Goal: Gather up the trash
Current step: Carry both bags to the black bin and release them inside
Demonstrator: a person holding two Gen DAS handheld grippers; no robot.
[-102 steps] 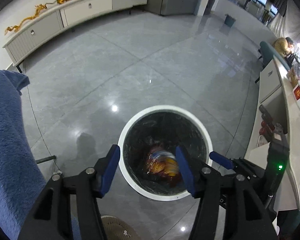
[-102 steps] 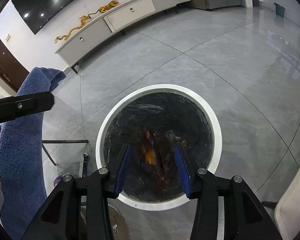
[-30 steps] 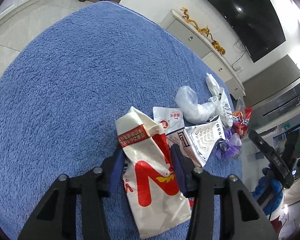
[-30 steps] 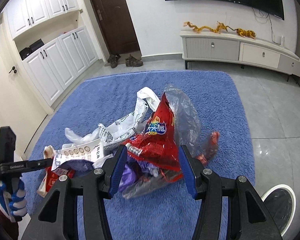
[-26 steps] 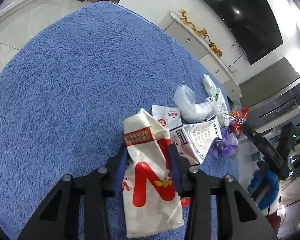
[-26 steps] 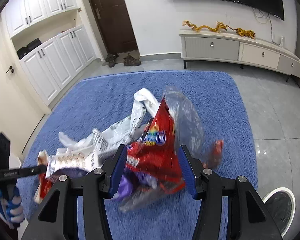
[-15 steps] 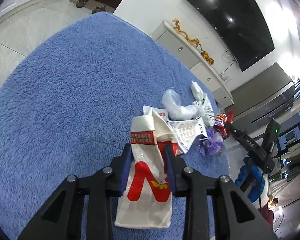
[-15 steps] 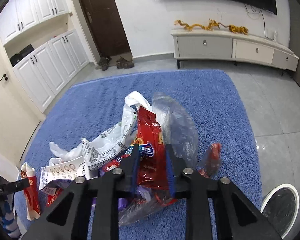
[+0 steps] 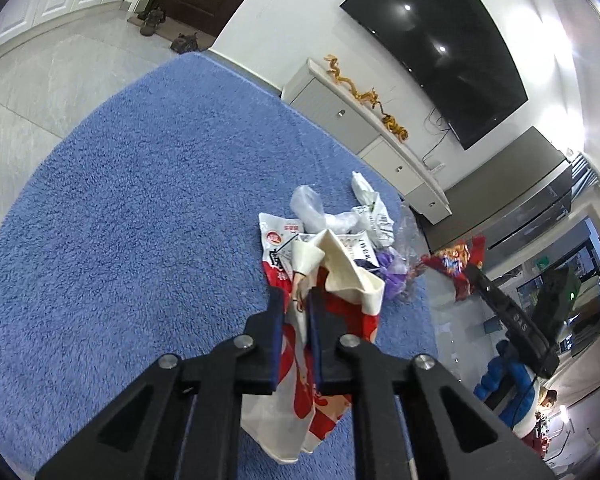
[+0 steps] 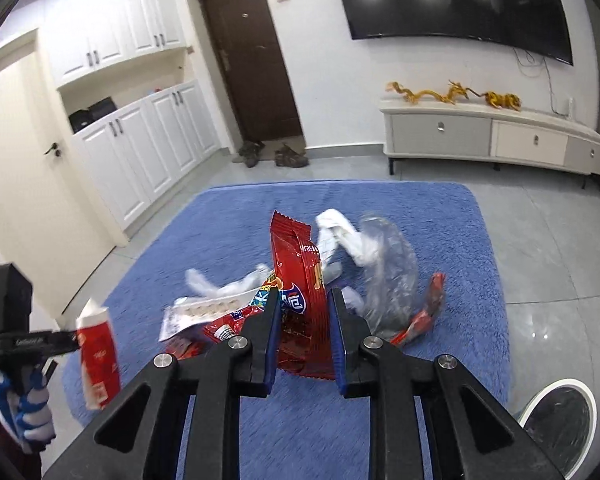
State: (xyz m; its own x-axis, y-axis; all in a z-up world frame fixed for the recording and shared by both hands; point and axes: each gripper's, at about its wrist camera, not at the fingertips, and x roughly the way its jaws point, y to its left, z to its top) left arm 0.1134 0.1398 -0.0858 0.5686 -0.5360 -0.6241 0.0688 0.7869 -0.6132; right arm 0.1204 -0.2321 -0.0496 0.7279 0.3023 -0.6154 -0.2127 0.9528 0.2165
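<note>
My left gripper [image 9: 297,300] is shut on a white and red paper bag [image 9: 324,344] and holds it above the blue rug [image 9: 140,240]. That bag also shows in the right wrist view [image 10: 98,356]. My right gripper [image 10: 303,312] is shut on a red snack bag [image 10: 300,280], lifted off the rug; it also shows in the left wrist view [image 9: 456,264]. A pile of trash stays on the rug: white plastic bags [image 9: 324,216], a purple wrapper [image 9: 394,276], a clear plastic bag [image 10: 388,272], a printed white packet [image 10: 204,306].
The white-rimmed bin with a black liner [image 10: 560,420] stands on the grey floor at the rug's right corner. A TV cabinet [image 10: 500,140] lines the far wall. White cupboards [image 10: 140,152] and a dark door [image 10: 248,60] stand at the back left.
Both grippers have closed on their bags and lifted them off the rug. Earlier both were open above the bin.
</note>
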